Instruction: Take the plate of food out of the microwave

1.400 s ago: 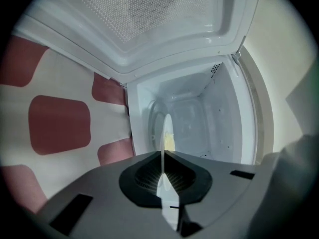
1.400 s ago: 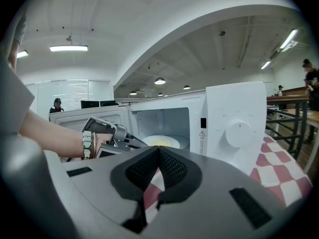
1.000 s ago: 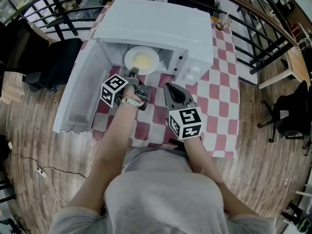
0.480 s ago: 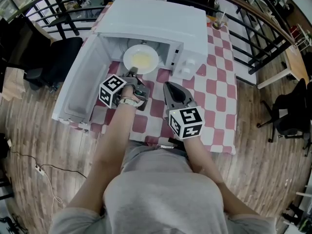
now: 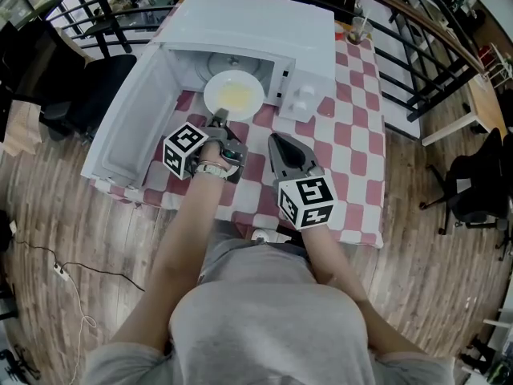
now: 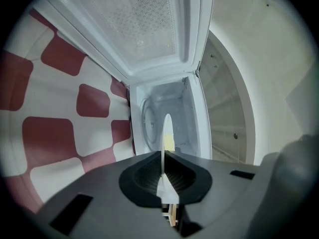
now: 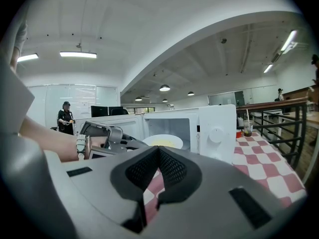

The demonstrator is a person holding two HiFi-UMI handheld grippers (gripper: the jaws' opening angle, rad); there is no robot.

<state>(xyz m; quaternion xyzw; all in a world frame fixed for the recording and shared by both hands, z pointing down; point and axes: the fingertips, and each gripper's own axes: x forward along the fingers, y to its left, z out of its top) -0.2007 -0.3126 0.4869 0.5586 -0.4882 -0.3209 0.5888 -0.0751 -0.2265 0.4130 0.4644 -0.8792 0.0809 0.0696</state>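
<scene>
Right now my left tool (image 5: 220, 118) is clamped on the near rim of the plate (image 5: 234, 95), which sits in the mouth of the microwave (image 5: 256, 30) at the desk's (image 5: 353, 135) far-left corner. My right tool (image 5: 276, 141) is closed and empty. I judge this one-edge grip could let the plate sag and spill the food.

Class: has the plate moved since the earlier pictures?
Yes. In the left gripper, the plate has come further out of the microwave, toward the person.
</scene>
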